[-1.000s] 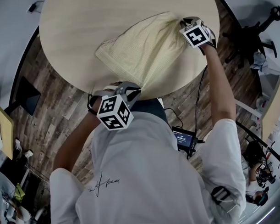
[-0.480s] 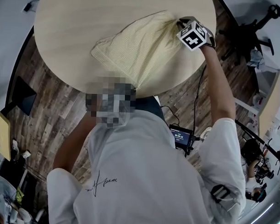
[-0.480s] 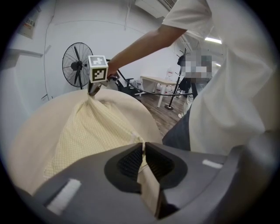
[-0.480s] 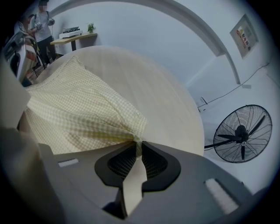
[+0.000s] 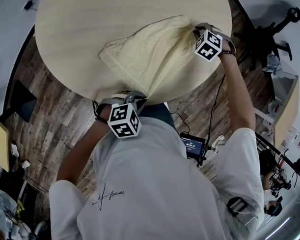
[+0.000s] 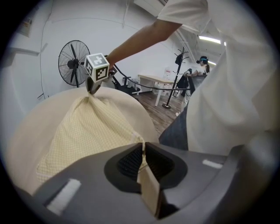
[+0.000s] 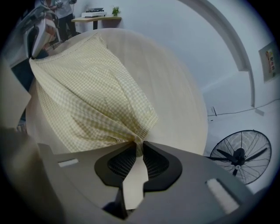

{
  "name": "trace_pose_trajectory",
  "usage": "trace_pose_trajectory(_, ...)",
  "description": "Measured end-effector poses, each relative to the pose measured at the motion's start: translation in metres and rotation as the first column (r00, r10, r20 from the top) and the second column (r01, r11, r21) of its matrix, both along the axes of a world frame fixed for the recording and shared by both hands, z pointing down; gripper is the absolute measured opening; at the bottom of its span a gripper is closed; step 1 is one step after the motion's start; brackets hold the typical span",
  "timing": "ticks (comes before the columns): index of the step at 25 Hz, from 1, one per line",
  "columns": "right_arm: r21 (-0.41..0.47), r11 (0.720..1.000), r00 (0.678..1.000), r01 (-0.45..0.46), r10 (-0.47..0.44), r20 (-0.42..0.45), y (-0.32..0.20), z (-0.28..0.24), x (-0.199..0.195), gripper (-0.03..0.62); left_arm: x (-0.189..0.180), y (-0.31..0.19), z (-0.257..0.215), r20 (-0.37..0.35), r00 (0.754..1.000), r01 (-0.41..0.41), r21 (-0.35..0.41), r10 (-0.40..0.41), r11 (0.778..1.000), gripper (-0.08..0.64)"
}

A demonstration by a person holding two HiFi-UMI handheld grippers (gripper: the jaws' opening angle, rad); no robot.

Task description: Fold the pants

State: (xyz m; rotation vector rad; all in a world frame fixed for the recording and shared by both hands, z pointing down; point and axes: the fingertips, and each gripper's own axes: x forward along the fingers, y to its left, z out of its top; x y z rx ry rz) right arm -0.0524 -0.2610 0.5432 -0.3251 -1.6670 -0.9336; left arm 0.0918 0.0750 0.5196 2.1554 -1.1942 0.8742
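Your left tool (image 5: 135, 97) pinches the yellow checked pants (image 5: 152, 55) at the counter's (image 5: 79, 26) near rim. Your right tool (image 5: 196, 31) clamps their bunched far corner. In the head view your left tool hides the pants' near end. Since a second ago your right tool has rolled.

A: What does the left claw (image 6: 143, 148) hold?
B: The near edge of the yellow checked pants (image 6: 87, 131), pinched; the right claw (image 6: 92, 89) pinches the far end, bunched; they lie on the pale table (image 6: 27, 138).
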Motion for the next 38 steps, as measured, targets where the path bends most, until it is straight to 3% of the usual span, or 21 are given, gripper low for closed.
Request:
trace_pose_trajectory(5,-0.012,0.998,0.989,0.06,-0.061,-0.136,-0.002,0.001,0.025,0.056,0.003,0.002,0.008,-0.016,1.0,-0.004,-0.017,0.004,1.0,0.08)
trace_pose_trajectory(12,-0.037,0.997,0.943,0.064,-0.073,-0.324,-0.003,0.01,0.068,0.071,0.008,0.007,0.017,-0.052,0.999,-0.008,-0.045,0.006,0.999,0.08)
trace_pose_trajectory(19,-0.007,0.998,0.91,0.058,-0.056,-0.411,-0.007,0.034,0.095,0.071,0.017,0.016,0.024,-0.071,0.996,-0.053,-0.088,0.046,0.995,0.081)
trace_pose_trajectory(22,0.0,1.0,0.921,-0.007,0.007,-0.388,-0.013,0.039,0.101,0.071,0.029,0.026,0.03,-0.109,0.989,-0.112,-0.131,0.098,0.985,0.081)
trace_pose_trajectory(24,0.009,0.997,0.943,-0.075,0.073,-0.325,-0.02,0.036,0.099,0.071,0.034,0.028,0.028,-0.128,0.987,-0.117,-0.122,0.101,0.986,0.08)
trace_pose_trajectory(26,0.008,0.99,0.961,-0.14,0.137,-0.239,-0.026,0.031,0.095,0.057,0.032,0.026,0.023,-0.146,0.987,-0.08,-0.1,0.065,0.992,0.081)
trace_pose_trajectory(27,0.006,0.988,0.967,-0.157,0.155,-0.203,-0.027,0.028,0.094,0.003,0.028,0.024,0.021,-0.152,0.988,-0.053,-0.091,0.039,0.994,0.081)
trace_pose_trajectory(30,0.012,0.986,0.977,-0.166,0.166,-0.131,-0.025,0.021,0.095,0.0,0.012,0.021,0.015,-0.157,0.987,0.03,-0.076,-0.042,0.997,0.08)
trace_pose_trajectory(38,-0.034,0.954,0.955,-0.297,0.297,-0.028,-0.012,0.021,0.115,0.0,-0.028,0.023,0.007,-0.153,0.968,0.19,-0.065,-0.198,0.98,0.08)
